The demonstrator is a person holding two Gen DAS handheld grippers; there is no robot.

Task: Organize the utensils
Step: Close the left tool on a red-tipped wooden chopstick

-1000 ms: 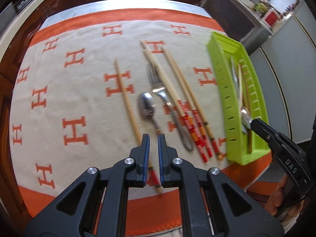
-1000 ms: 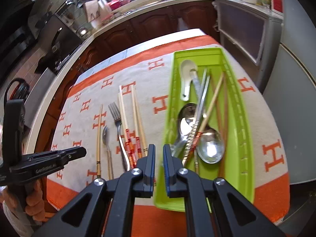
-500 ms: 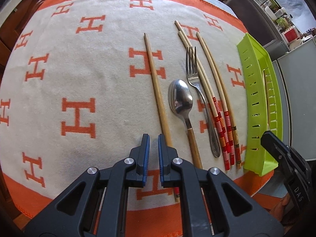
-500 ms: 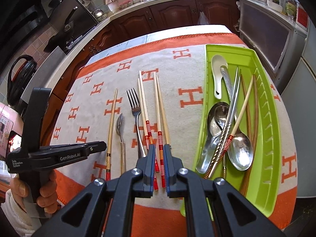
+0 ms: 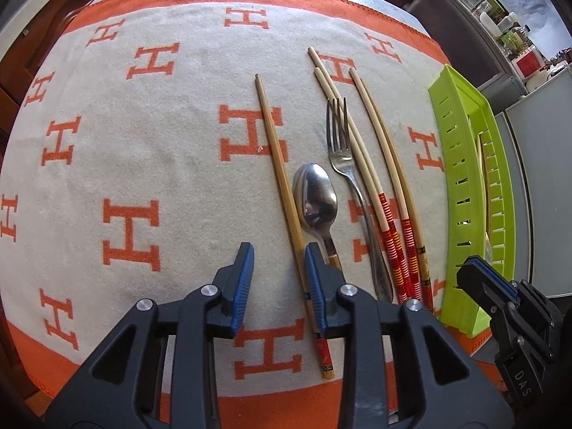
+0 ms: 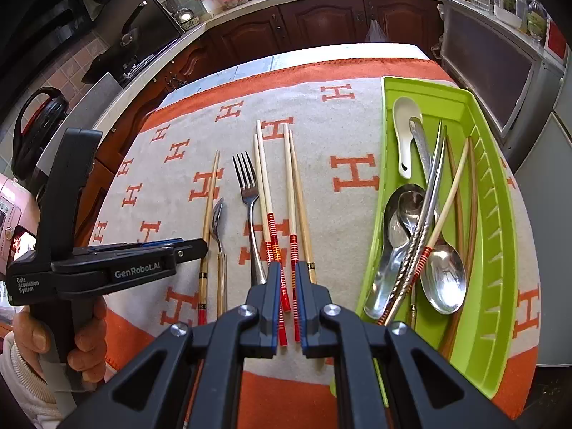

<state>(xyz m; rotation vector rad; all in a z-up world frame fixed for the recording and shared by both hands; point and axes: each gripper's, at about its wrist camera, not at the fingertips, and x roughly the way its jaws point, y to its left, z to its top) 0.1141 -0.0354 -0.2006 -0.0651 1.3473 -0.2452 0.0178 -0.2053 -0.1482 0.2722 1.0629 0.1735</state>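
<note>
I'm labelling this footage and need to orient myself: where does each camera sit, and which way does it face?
Left wrist: sits on the left claw, jaws open, looking forward and down at the blanket with the bamboo chopstick, spoon and fork; the right claw shows at right.
Right wrist: sits on the right claw, jaws slightly apart, facing the kitchen counter over the green tray; the left claw and hand show at left.
Shared: blanket, tray, loose utensils.
</note>
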